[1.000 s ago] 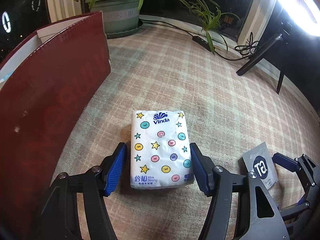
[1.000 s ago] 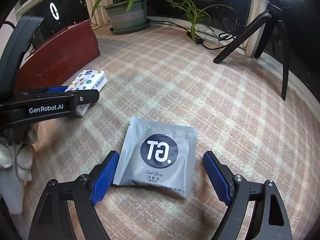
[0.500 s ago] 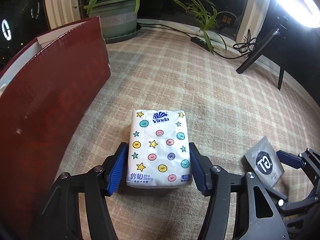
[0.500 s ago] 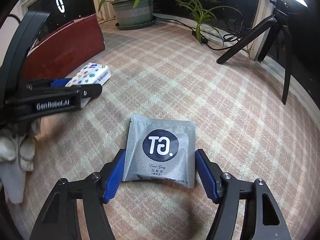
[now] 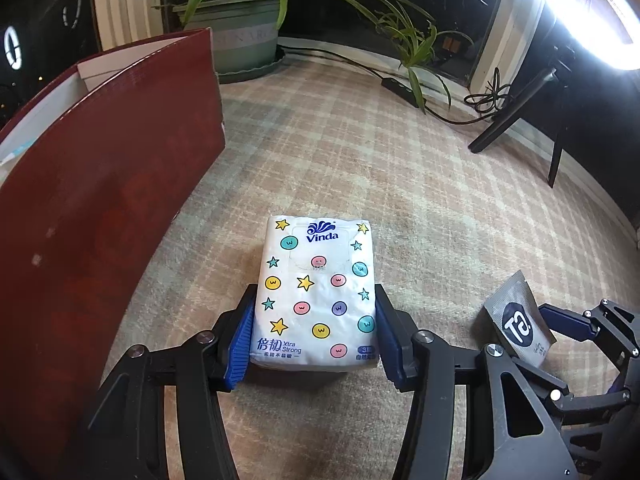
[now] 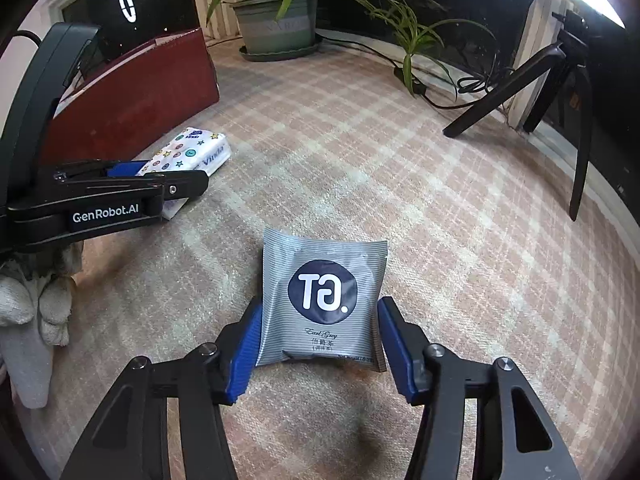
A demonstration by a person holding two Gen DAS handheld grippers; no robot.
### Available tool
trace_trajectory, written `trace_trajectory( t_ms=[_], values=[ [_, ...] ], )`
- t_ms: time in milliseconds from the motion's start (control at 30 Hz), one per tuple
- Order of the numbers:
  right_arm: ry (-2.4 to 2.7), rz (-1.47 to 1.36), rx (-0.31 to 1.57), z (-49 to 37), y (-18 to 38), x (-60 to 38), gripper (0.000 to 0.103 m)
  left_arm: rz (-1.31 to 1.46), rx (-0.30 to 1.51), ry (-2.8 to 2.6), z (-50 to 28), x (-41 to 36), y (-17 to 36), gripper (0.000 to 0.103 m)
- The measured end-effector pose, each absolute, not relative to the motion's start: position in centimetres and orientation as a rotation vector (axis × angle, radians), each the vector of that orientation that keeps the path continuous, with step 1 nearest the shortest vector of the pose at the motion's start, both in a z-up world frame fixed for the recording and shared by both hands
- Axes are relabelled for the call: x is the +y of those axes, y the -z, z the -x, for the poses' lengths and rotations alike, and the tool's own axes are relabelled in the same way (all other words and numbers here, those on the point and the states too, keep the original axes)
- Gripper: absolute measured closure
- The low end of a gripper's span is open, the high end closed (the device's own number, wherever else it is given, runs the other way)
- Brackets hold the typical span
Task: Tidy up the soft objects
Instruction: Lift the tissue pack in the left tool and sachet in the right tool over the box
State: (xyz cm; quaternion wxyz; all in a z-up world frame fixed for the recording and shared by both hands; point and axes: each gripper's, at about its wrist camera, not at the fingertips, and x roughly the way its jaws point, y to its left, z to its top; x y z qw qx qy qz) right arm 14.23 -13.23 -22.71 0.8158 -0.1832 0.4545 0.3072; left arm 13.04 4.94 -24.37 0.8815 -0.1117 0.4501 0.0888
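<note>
Tissue pack [image 5: 318,294] lies flat on my plaid carpet [image 5: 400,184], beside the red box [image 5: 100,200]; my left gripper [image 5: 314,342] has just been closing and both blue pads now seem to press its sides. Grey tea sachet [image 6: 322,300] lies to its right, where my right gripper [image 6: 320,344] has just been closing and pinches its edges, buckling it slightly.

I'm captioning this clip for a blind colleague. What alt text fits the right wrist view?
The right gripper has just closed its blue jaws against both sides of a grey tea sachet lying on a checked carpet. At left, the left gripper straddles a white tissue pack beside a red box.
</note>
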Motion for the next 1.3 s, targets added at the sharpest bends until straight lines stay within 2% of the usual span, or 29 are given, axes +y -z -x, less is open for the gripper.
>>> trace_trajectory(
  t_ms=[567,867,1067,1300],
  values=[
    [-0.657,0.364,0.894,-13.4,20.1,-14.0,0.053,0.261,0.887,-0.135,-10.7,5.0,21.2,0.051],
    [-0.716,0.337,0.822,-13.1,15.7,-12.0,0.053,0.239,0.801,-0.107,-7.8,6.2,15.4,0.051],
    [-0.782,0.323,0.769,-13.6,12.7,-9.7,0.053,0.23,0.749,-0.138,-4.8,9.4,11.2,0.051],
    [-0.885,0.334,0.719,-14.3,9.9,-4.8,0.053,0.247,0.744,-0.183,-3.3,14.0,8.9,0.051]
  ],
)
